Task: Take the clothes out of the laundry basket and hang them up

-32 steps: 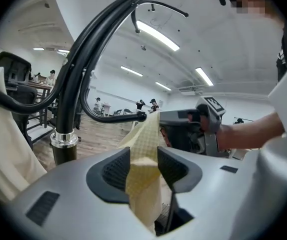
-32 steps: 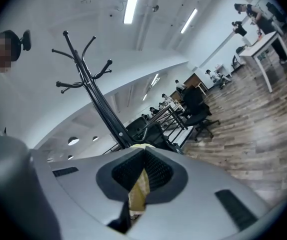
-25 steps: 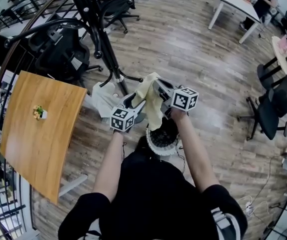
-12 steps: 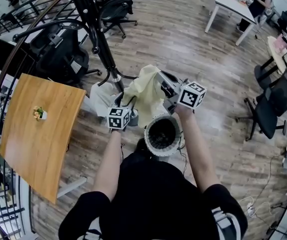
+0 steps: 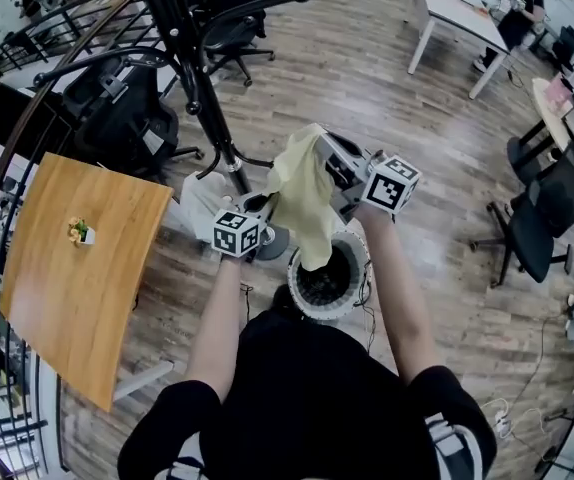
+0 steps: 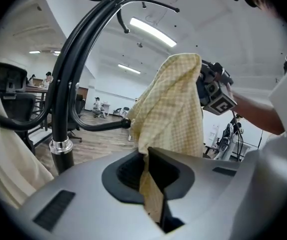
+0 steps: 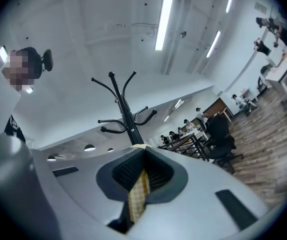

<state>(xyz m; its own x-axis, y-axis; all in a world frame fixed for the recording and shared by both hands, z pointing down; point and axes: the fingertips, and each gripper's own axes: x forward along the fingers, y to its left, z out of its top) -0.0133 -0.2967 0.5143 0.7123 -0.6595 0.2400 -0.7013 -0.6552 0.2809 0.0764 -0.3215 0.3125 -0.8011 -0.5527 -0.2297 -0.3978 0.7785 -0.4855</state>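
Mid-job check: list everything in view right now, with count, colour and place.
pale yellow checked cloth: one, yellow, hanging above the basket
round white laundry basket: one, white with a dark inside, on the floor in front of the person
black metal coat stand: one, black, behind the basket
white garment: one, white, beside the stand's pole
wooden table: one, orange-brown, at left
small potted plant: one, green in a white pot, on the table
black office chairs: at least three, black, beyond the stand and at right
white desk: one, white, far right
left claw: grey, jaws just closed on the cloth
right claw: grey, shut on the cloth
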